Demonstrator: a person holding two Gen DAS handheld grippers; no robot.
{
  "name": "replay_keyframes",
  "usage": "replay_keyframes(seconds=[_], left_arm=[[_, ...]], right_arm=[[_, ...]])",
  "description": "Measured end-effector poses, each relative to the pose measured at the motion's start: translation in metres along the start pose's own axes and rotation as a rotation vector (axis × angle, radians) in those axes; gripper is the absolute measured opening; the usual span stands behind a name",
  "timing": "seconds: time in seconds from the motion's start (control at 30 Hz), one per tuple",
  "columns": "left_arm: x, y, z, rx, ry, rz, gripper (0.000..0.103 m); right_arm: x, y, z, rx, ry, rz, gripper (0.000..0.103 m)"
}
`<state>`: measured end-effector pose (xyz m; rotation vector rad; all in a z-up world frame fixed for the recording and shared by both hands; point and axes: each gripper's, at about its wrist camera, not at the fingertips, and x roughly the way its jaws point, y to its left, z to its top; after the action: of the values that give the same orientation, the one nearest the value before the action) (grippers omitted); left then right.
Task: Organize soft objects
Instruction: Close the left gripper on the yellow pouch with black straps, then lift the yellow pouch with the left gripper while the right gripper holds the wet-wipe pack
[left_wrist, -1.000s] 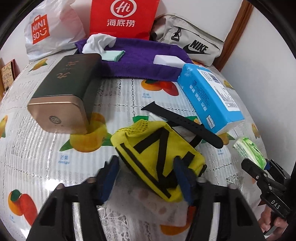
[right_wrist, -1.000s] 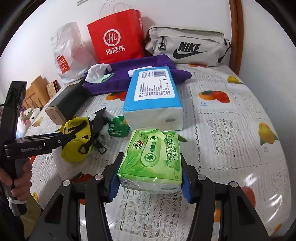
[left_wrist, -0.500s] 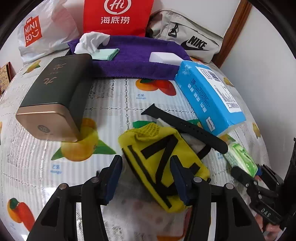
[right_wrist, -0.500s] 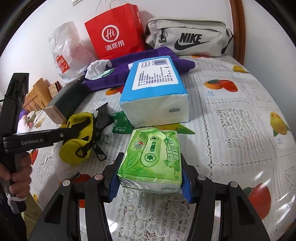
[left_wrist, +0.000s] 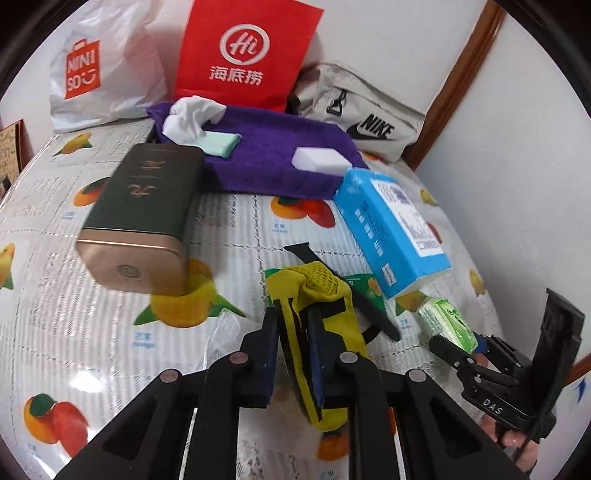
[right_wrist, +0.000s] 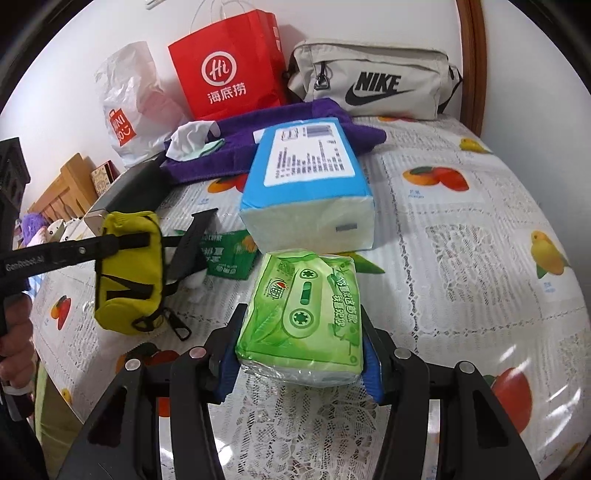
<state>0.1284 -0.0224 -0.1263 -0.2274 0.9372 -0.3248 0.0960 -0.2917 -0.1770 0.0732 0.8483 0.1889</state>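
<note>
Risk first: left gripper (left_wrist: 291, 354) pinches only a fold of the small yellow fabric pouch with black straps (left_wrist: 314, 332), its blue pads close together on one side of the pouch, not across its body. Judged from this, the soft cloth could slide out of the pinch if it is carried or swung. The dangling black clip and cord (right_wrist: 173, 325) below the pouch hang close to the black watch strap (right_wrist: 188, 240) and could catch on it or on the green paper packet (right_wrist: 229, 254) lying flat beside it.

Right gripper (right_wrist: 301, 347) clamps the green plastic-wrapped tissue pack (right_wrist: 306, 314) across its width, pack held level just in front of the large blue-and-white tissue brick (right_wrist: 306, 184). Wrapper is slick and the pack compresses; a harder squeeze could buckle it, a lighter one could let it slip.

Both items sit over the fruit-print tablecloth (right_wrist: 461, 258); the purple towel (left_wrist: 273, 158) at the back already carries a white sponge block (left_wrist: 321, 158) and a mint-green cloth (left_wrist: 221, 142), so that is likely the destination.

Change against one second ago: left jaws were wide, straddling the pouch as it lay flat on the cloth; now they are closed on it and the pouch hangs upright, appearing raised off the table. Right grip on the tissue pack is unchanged.
</note>
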Motion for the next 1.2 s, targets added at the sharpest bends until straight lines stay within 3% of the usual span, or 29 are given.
replay_keyframes(seconds=[0.73,1.2], left_arm=[[-0.077,0.036,0.004,-0.077,-0.165,-0.025,0.009],[-0.046,0.039,-0.025,-0.061,-0.076,0.011,0.01]], right_arm=[[-0.017,0.023,0.011,-0.03,-0.006,-0.028,0.054],[-0.012,0.028,0.0,-0.043,0.021,-0.027,0.054]])
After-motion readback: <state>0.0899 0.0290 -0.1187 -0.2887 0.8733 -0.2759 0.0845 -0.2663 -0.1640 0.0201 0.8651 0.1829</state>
